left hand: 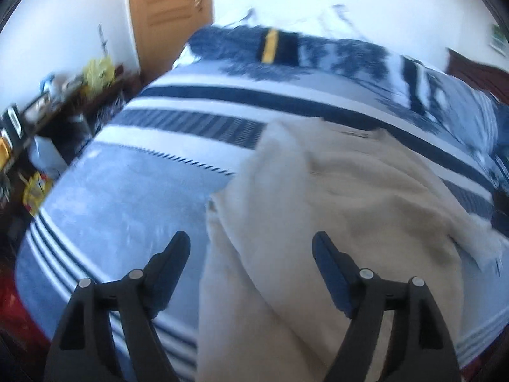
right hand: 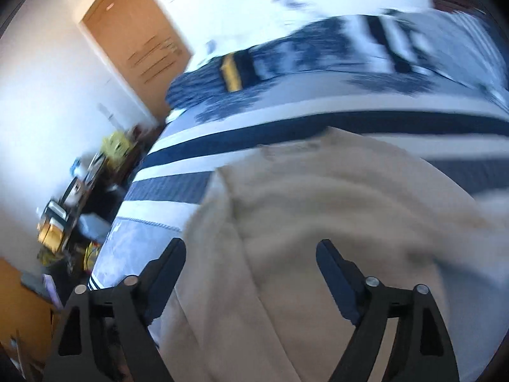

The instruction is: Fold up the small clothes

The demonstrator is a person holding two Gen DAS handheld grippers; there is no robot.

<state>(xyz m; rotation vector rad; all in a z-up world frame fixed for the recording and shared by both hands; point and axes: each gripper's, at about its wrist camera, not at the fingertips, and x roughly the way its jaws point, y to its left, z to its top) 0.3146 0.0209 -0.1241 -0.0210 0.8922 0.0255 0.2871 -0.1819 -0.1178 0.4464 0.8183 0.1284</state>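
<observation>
A beige garment (left hand: 334,197) lies rumpled on a bed with a blue and white striped cover (left hand: 127,197). In the left wrist view my left gripper (left hand: 251,245) is open and empty, held above the garment's near left part. In the right wrist view the same beige garment (right hand: 318,222) fills the middle, lying on the striped cover (right hand: 165,203). My right gripper (right hand: 251,248) is open and empty just above the cloth. Both views are blurred by motion.
A dark blue patterned pillow or blanket with a yellow stripe (left hand: 270,47) lies at the far end of the bed. A wooden door (left hand: 171,9) stands behind. A cluttered dark shelf (left hand: 47,105) runs along the left wall beside the bed.
</observation>
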